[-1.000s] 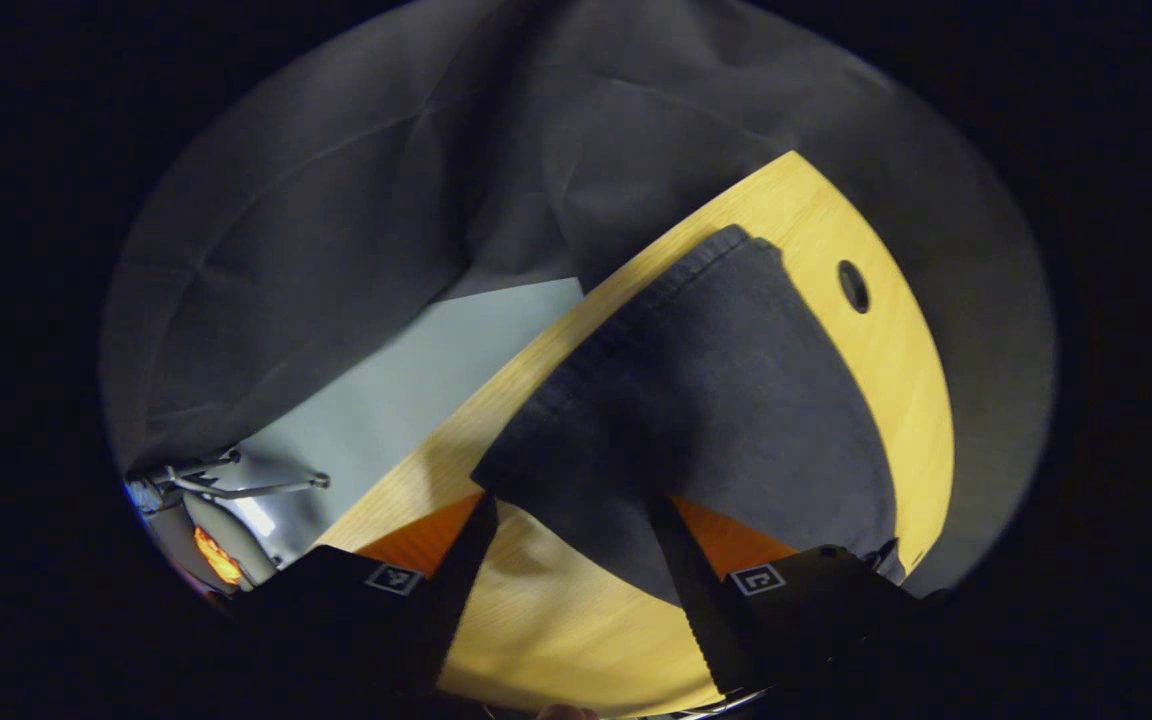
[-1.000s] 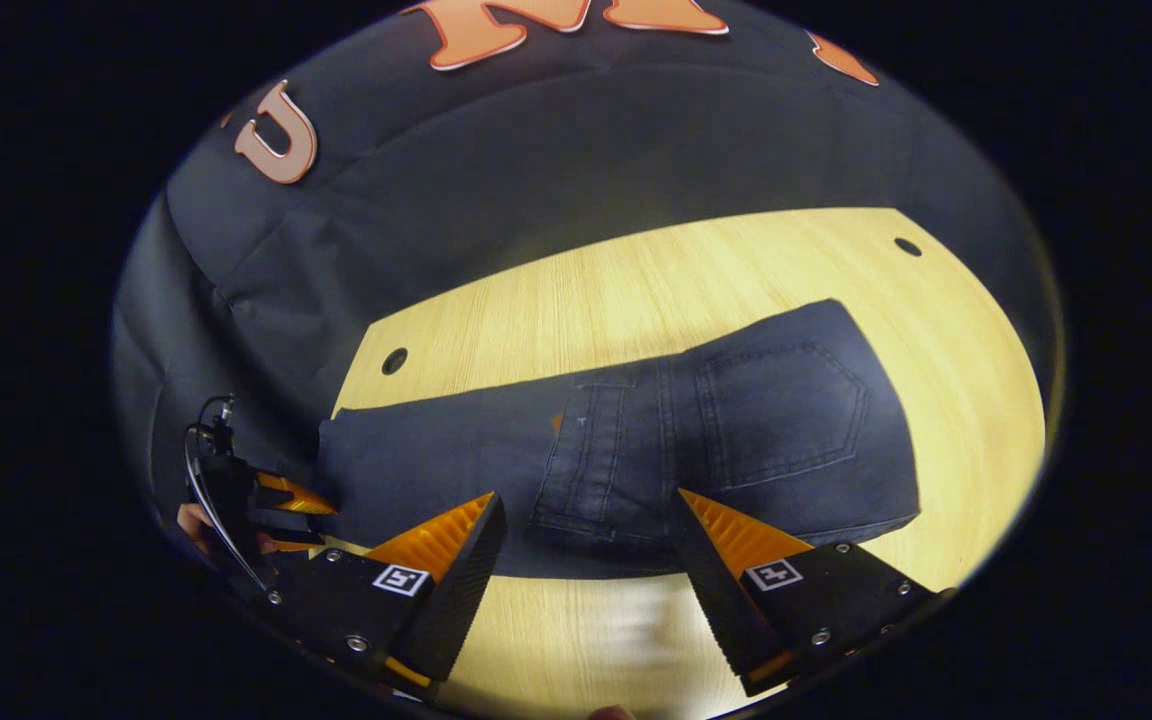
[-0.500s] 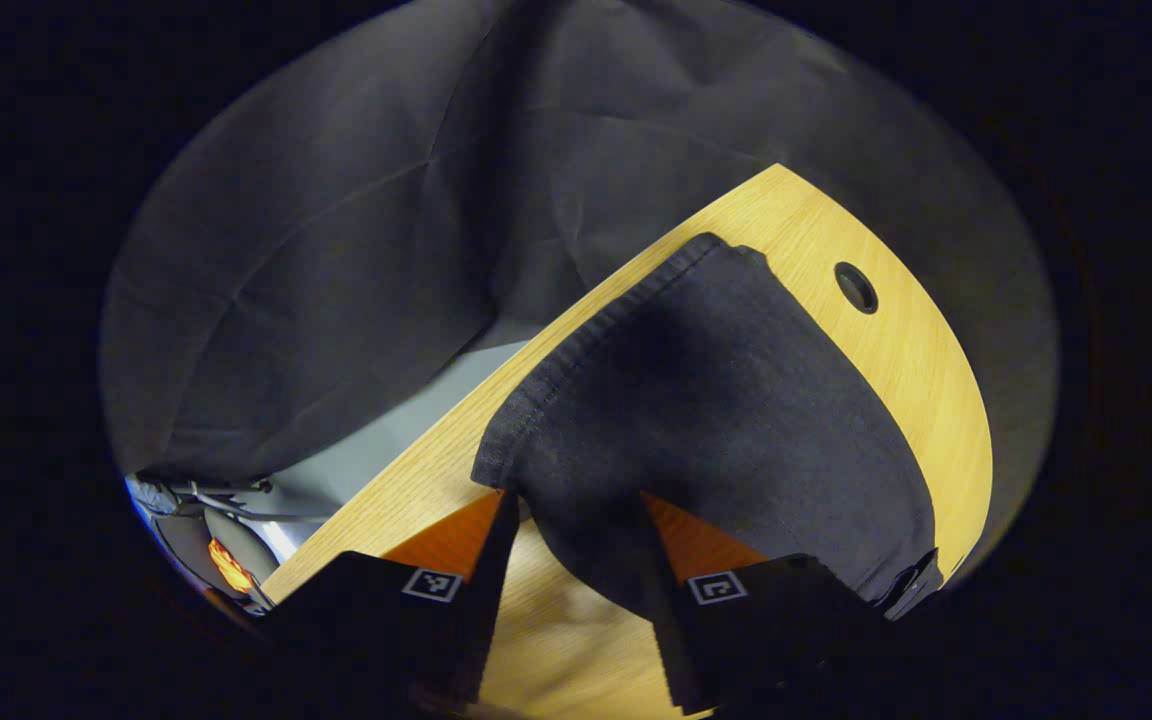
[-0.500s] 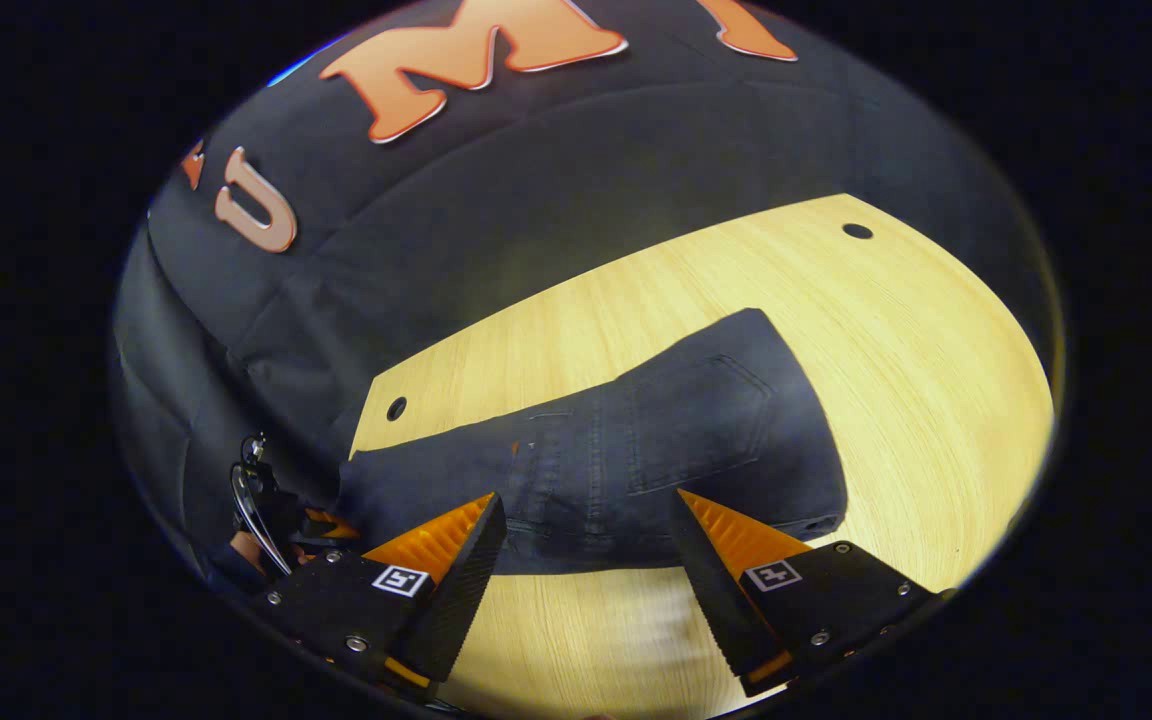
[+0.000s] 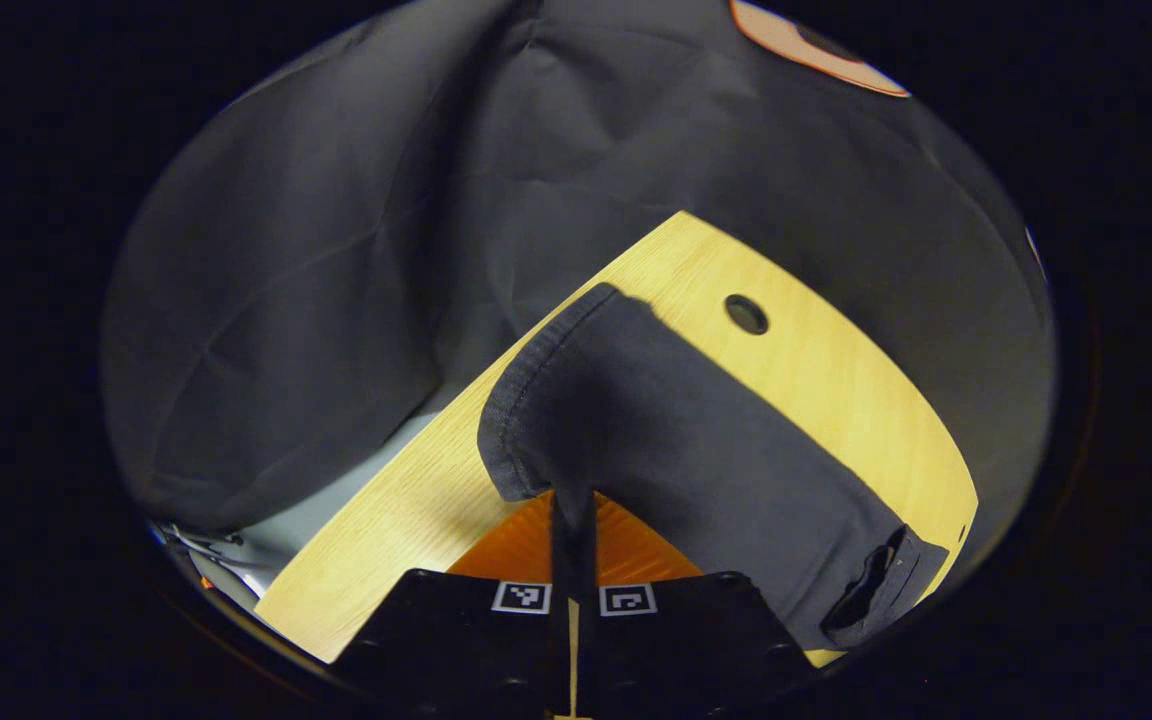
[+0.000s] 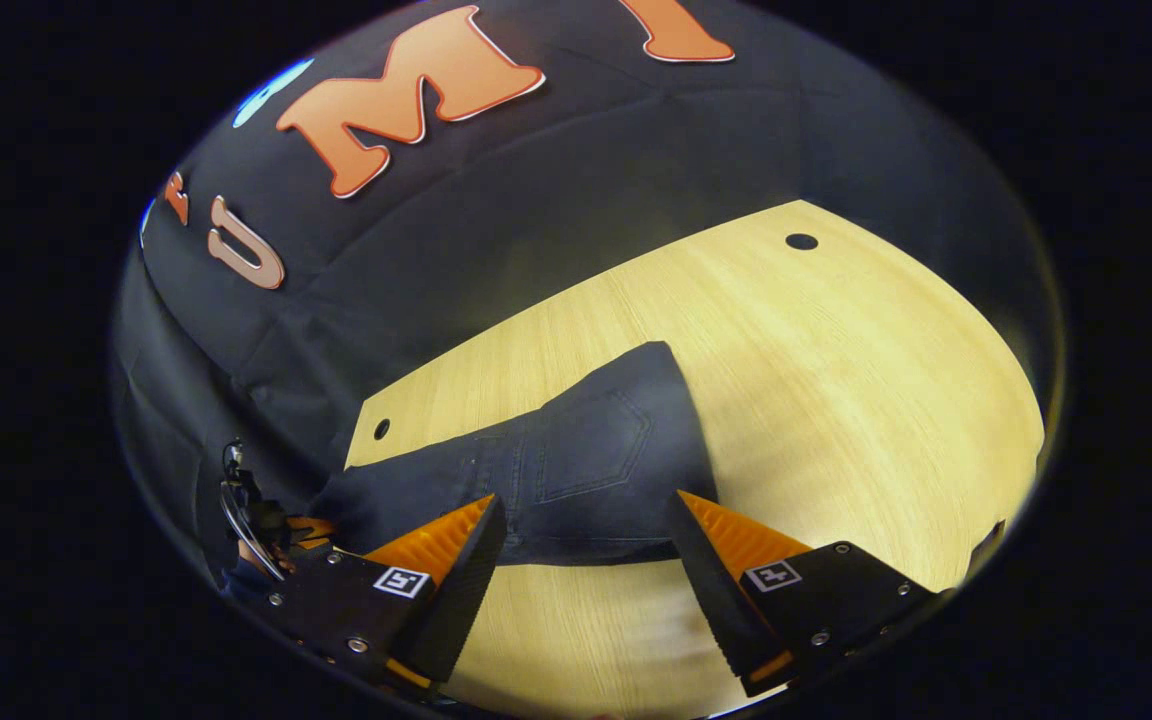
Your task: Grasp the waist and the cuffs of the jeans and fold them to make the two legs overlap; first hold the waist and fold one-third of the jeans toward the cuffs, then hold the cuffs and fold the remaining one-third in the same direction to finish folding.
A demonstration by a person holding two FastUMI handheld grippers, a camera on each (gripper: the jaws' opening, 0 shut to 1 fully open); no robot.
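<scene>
Two tools at work: left tool (image 5: 573,515) has its fingers pinched together on the near edge of the cuff end of the jeans (image 5: 676,440), cloth caught between them; right tool (image 6: 581,540) stands spread wide, empty, hovering just short of the waist end (image 6: 586,470). Jeans lie flat along the worktop (image 6: 816,380), legs seemingly stacked, back pocket uppermost. Risks, as I judge them: the left pinch sits close to the hem, so it may hold only the top layer, and a lift would peel the legs apart; the cuff lies near the worktop's edge and could slide off. Denim dark, heavy, matte, with a stitched rolled hem and seamed pocket; worktop pale wood grain, smooth, with round holes (image 5: 746,314).
</scene>
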